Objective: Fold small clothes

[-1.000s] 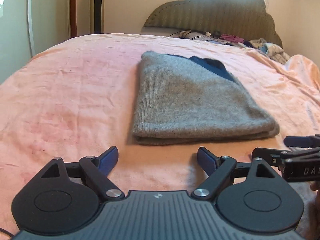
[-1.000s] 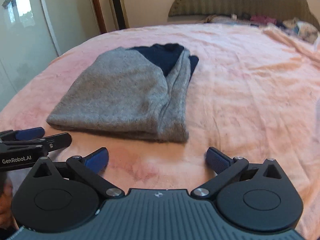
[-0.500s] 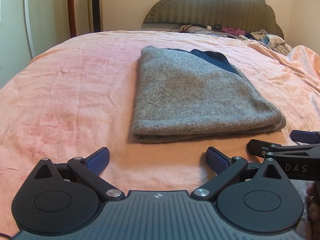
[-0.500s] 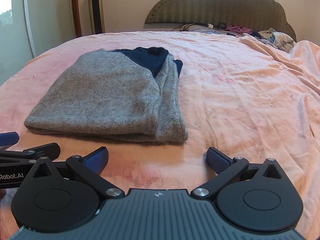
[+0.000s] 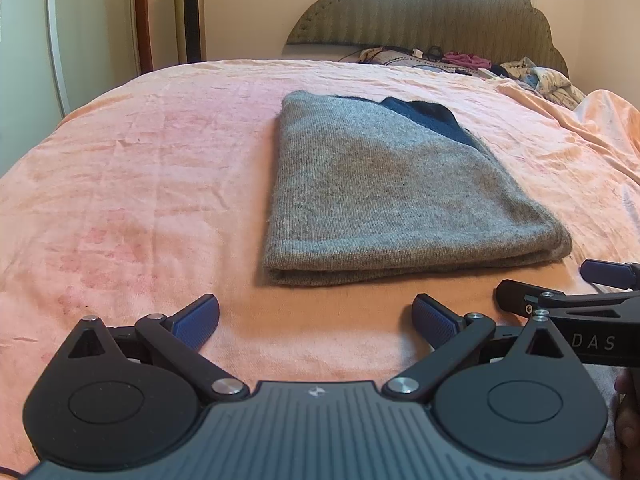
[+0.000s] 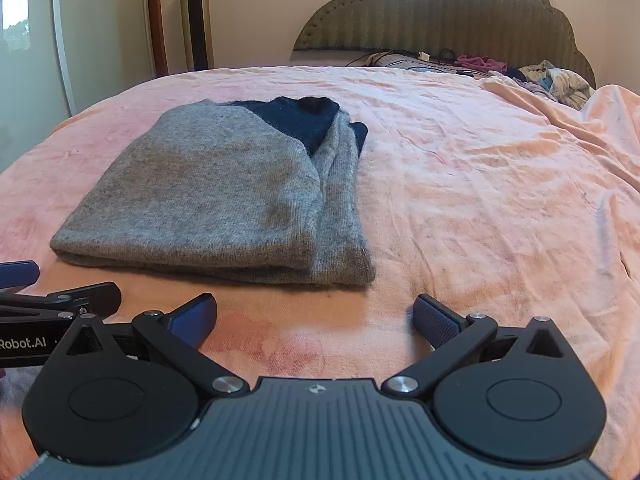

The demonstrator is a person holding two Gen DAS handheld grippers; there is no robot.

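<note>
Grey knit fills the middle of both views: a folded grey sweater [image 5: 384, 192] lies flat on the peach-pink bedsheet [image 5: 140, 184], just ahead of both tools and touching neither. A dark navy part [image 6: 300, 118] shows at its far end, away from the grippers. Its doubled near edge faces the fingertips.

From the left wrist camera, the left gripper [image 5: 316, 316] has its jaws spread wide, with only bare sheet between the blue ribbed pads [image 5: 434, 320] — it holds nothing. The sweater sits ahead and slightly to the right of this tool. At the tool's right side the right gripper's dark fingers reach in at the frame edge, short of the sweater's near right corner.

From the right wrist camera, the right gripper [image 6: 316, 316] is likewise spread wide and empty, its blue pads [image 6: 192, 320] over the sheet. Here the sweater lies ahead and to the left — its layered side edge roughly in line with the gap between the jaws.

Far beyond both tools stands a padded, scalloped headboard [image 6: 440, 12], with a heap of mixed clothes [image 6: 556, 80] before it. A tall gold tower fan [image 6: 196, 16] stands ahead-left by the wall.
</note>
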